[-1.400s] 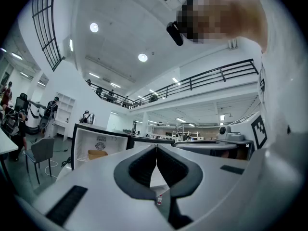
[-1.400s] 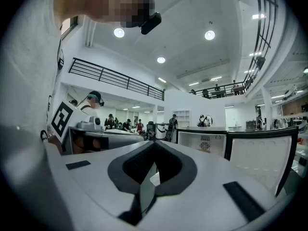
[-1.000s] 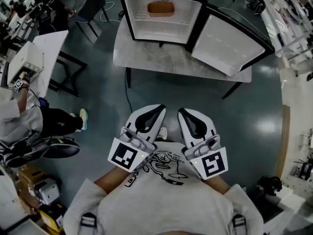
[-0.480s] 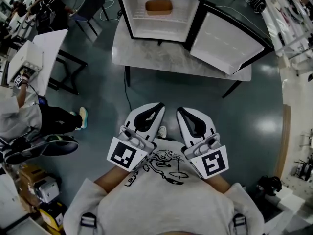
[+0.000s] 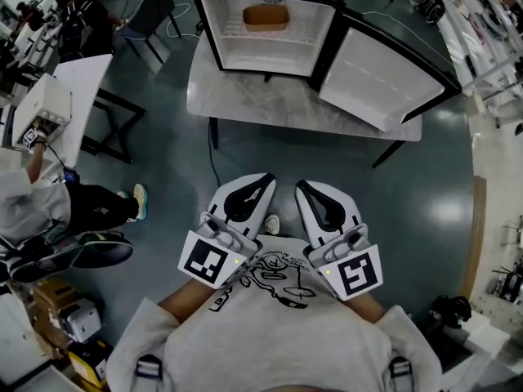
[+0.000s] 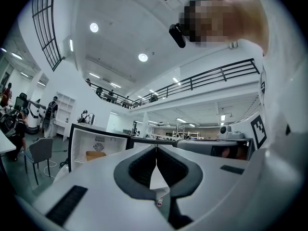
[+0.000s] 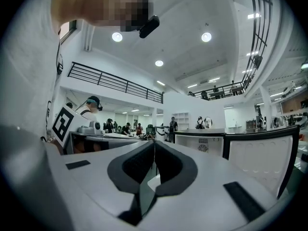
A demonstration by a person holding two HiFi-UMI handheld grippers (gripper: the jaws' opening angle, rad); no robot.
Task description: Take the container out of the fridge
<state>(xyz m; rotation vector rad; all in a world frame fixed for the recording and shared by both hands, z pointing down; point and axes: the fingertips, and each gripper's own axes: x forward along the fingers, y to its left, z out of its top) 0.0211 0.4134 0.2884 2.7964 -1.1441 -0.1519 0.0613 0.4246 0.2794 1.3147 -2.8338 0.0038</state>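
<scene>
A small black fridge (image 5: 270, 24) stands open on a grey table (image 5: 278, 104), its door (image 5: 384, 68) swung out to the right. An orange-brown container (image 5: 265, 16) sits on the upper shelf inside; the left gripper view also shows the container (image 6: 95, 155) in the fridge (image 6: 96, 146). Both grippers are held close to my chest, well short of the table. My left gripper (image 5: 268, 178) is shut with nothing in it. My right gripper (image 5: 301, 184) is shut and empty too. In the right gripper view the fridge door (image 7: 260, 155) stands at the right.
A person (image 5: 49, 211) sits at the left beside a white desk (image 5: 78, 96). A chair (image 5: 155, 11) stands left of the fridge table. A cable (image 5: 214, 166) runs across the dark floor between me and the table. Shelving and gear line the right edge.
The view has shifted slightly; the fridge sits a little higher in the picture than a second ago. Both grippers have stayed where they were, shut.
</scene>
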